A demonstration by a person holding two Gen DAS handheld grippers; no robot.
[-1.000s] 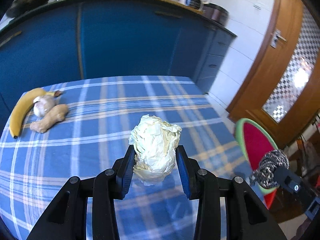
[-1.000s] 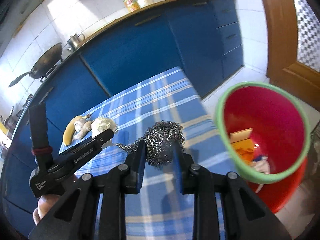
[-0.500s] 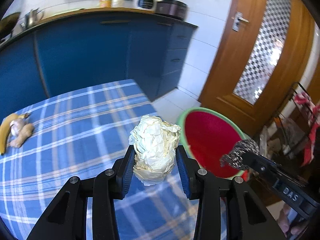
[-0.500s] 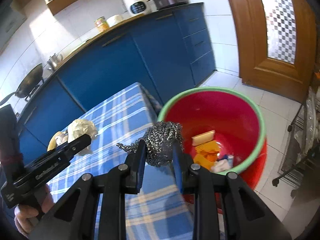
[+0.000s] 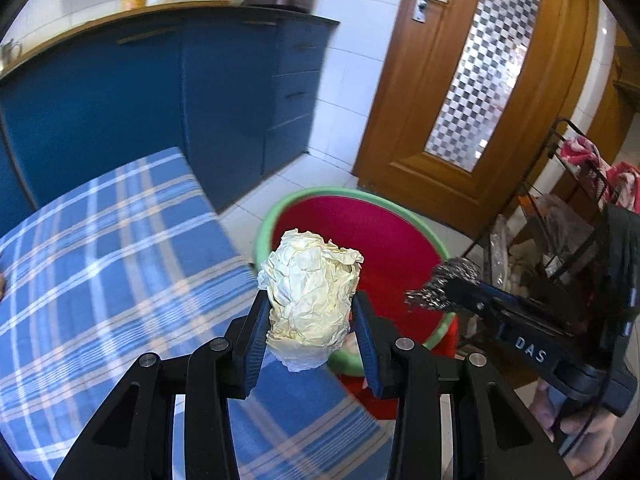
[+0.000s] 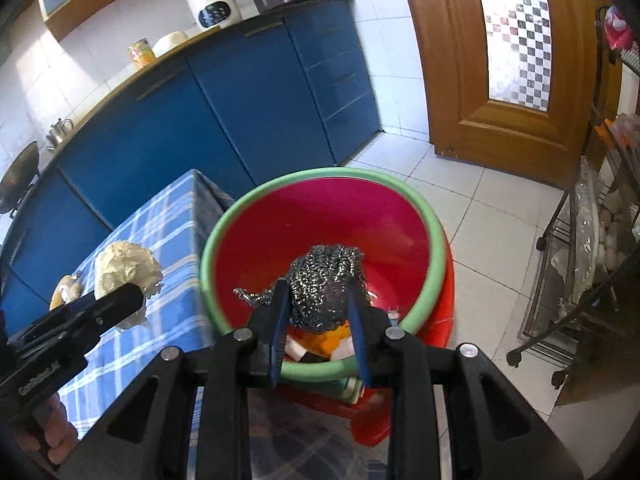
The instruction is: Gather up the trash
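Left gripper [image 5: 308,312]: clamped on a crumpled ball of pale paper [image 5: 310,292]; both blue pads press its sides, and the ball bulges above and below the fingertips.
Paper ball, place: between the left jaws, over the near corner of the table with the blue plaid cloth [image 5: 108,256]; the bin lies just ahead of it and a little to its right.
Right gripper [image 6: 320,308]: its jaws are opening, with a steel wool scourer [image 6: 326,280] between them; the pads are at the scourer's sides, and a loose strand trails off to the left of the left pad.
Scourer, place: between the right jaws, above the open mouth of the bin; it touches neither the wall nor the rubbish below.
Bin [image 6: 400,192]: a red tub with a green rim, standing on the tiled floor [image 6: 480,200] directly ahead of and below the right gripper, just beside the table's end.
Bin contents: orange and pale scraps [image 6: 324,340] at the bottom, seen between the right fingers; what they are cannot be told.
Grippers to each other: from the left wrist view the right gripper comes in from the right edge, scourer-first, over the bin's rim; from the right wrist view the left gripper comes in from the left, paper held over the cloth.
Hands: a bit of hand [image 6: 56,436] shows under the left gripper's body at the lower left of the right wrist view.
Ahead of both: blue cabinets [image 6: 248,92] and a wooden door [image 5: 472,80] with a chequered glass panel.
To the right of the right gripper: a wire rack on wheels [image 6: 580,264].
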